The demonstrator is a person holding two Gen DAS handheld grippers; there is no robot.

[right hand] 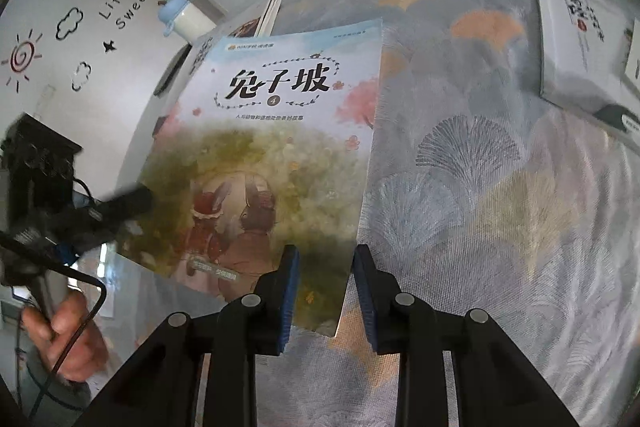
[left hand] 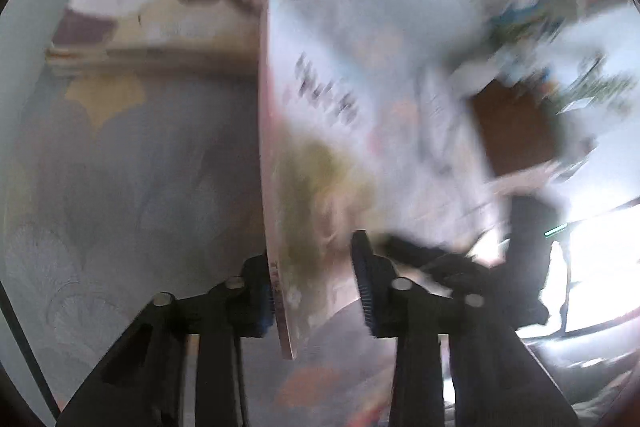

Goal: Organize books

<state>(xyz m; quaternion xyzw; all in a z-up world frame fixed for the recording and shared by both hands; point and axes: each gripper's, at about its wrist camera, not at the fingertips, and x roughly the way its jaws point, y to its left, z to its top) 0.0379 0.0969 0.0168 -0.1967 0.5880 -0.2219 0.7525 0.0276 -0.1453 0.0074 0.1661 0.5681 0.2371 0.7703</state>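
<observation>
Over a grey-blue tablecloth with a fan-leaf print (left hand: 120, 163), left wrist view: heavy motion blur. The thin illustrated paperback with a pale blue top and green meadow cover (left hand: 320, 147) stands nearly edge-on between the fingers of the left gripper (left hand: 316, 287), raised off the cloth. One ridged pad (left hand: 364, 283) lies against the cover; the other finger sits at the spine side. Jaws narrow, closed on the lower corner of the book. Beyond it, a low stack of flat books (left hand: 152, 39) lies on the cloth. Upper right is too smeared to identify.

Right wrist view: sharp. The same paperback (right hand: 276, 147) shows its front cover, tilted, two rabbit figures visible, its lower right corner between the blue pads of the right gripper (right hand: 324, 287). Jaws narrow, but a sliver of gap shows at the right pad; whether they press on the cover I cannot tell. The left gripper (right hand: 136, 201) clamps the book's left edge, and a hand (right hand: 64, 339) holds its handle. A white boxed book with black calligraphy (right hand: 580, 27) lies far right on the cloth (right hand: 480, 187).

Judgement: step in hand is carrying one book, supported at two corners, toward a pile. The next move calls for levelling the book and lowering it squarely onto the stack, both grips released together so the thin cover does not bend.
</observation>
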